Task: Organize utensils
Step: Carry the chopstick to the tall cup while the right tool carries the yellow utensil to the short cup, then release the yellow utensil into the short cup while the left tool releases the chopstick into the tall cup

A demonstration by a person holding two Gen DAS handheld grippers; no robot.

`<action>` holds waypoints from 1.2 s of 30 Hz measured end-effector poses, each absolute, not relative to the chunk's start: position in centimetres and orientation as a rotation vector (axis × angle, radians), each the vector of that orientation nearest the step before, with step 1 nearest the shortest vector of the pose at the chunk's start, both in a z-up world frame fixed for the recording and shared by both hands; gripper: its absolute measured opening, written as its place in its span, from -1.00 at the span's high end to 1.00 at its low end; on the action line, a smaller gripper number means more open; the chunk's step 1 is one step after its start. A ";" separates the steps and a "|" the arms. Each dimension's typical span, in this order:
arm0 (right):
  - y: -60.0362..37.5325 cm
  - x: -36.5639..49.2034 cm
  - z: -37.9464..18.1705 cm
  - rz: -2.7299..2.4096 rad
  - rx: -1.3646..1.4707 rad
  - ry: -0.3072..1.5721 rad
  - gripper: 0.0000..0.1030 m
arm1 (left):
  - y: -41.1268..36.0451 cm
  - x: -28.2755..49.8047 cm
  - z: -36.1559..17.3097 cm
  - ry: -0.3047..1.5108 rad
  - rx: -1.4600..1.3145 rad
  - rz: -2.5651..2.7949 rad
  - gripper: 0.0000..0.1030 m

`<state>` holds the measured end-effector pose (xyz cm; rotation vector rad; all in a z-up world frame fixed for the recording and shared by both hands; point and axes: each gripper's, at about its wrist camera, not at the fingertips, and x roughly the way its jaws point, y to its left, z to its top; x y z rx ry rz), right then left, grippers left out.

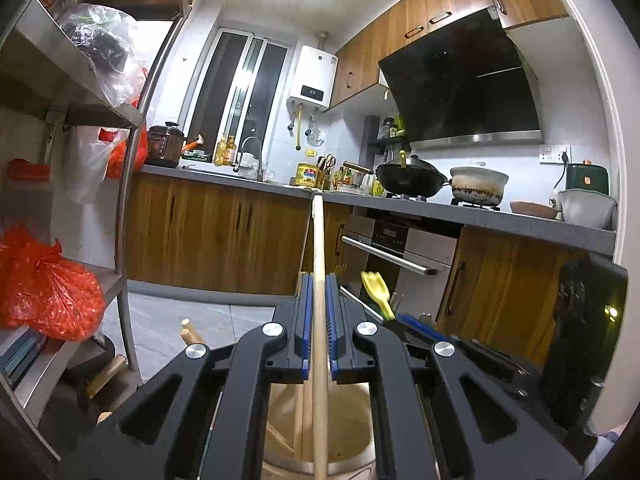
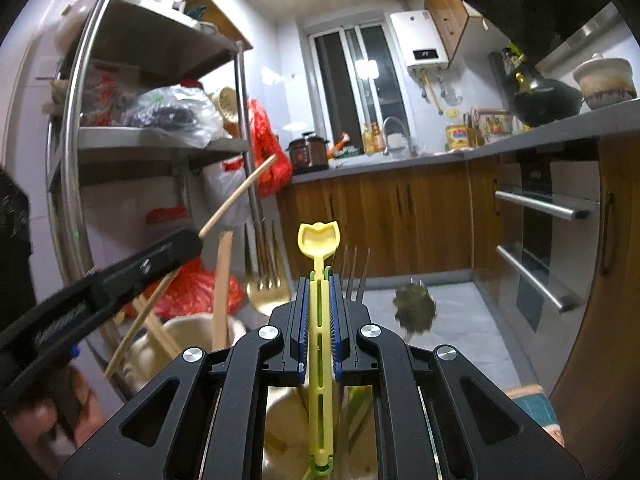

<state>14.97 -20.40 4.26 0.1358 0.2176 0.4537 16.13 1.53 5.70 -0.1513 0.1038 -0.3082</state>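
1. Chopstick [image 1: 319,280] of pale wood runs straight up between the pads of the left hand-held gripper [image 1: 319,284], which is pinching it; its far end rises well past the fingertips.
2. Below that grip, more wooden sticks stand in a beige holder [image 1: 352,432].
3. The right hand-held gripper [image 2: 319,280] is clamped on a yellow plastic spoon [image 2: 319,240], bowl sticking out beyond the fingertips.
4. Just left of the spoon, a gold fork [image 2: 267,284] stands upright with its tines up.
5. Silver fork tines [image 2: 354,272] rise just right of the spoon.
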 end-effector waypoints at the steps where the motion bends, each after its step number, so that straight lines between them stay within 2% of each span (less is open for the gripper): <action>1: -20.5 14.8 4.2 0.451 0.132 0.227 0.80 | 1.4 16.3 5.7 0.104 -0.152 -0.307 0.88; 13: -21.6 12.6 2.6 0.470 0.131 0.372 0.78 | 0.9 16.7 5.8 0.094 -0.149 -0.301 0.88; 16: -22.4 12.8 2.4 0.479 0.176 0.385 0.42 | 0.9 17.1 5.8 0.096 -0.153 -0.298 0.88; 17: -22.6 12.8 2.4 0.479 0.188 0.381 0.37 | 0.9 17.2 5.7 0.100 -0.153 -0.299 0.88; 29: -23.9 12.4 7.3 0.587 0.295 0.363 0.31 | 1.4 11.6 6.2 0.094 0.011 -0.346 0.88; 32: -23.2 11.8 9.1 0.670 0.308 0.377 0.17 | 1.9 9.6 6.2 0.095 0.049 -0.363 0.88; 36: -21.9 11.0 10.9 0.750 0.310 0.406 0.14 | 2.4 7.9 5.5 0.111 0.071 -0.383 0.88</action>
